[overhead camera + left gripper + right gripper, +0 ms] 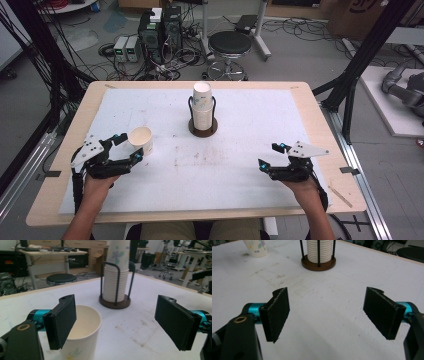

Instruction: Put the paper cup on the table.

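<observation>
A single paper cup (pixel 142 138) stands upright on the white mat at the left. My left gripper (pixel 129 148) is open just in front of it. In the left gripper view the cup (pixel 83 332) sits against the inner side of the left jaw, with a wide gap to the right jaw, and my left gripper (pixel 117 325) presses nothing. A tall stack of paper cups (pixel 202 105) stands in a black wire holder on a round brown base (pixel 203 129) at the table's middle back. My right gripper (pixel 269 155) is open and empty over the mat at the right.
A white mat (pixel 235 165) covers the wooden table (pixel 320 135). A thin wooden stick (pixel 340 196) lies near the front right corner. Beyond the far edge are a black stool (pixel 229 45), equipment boxes (pixel 160 30) and cables on the floor.
</observation>
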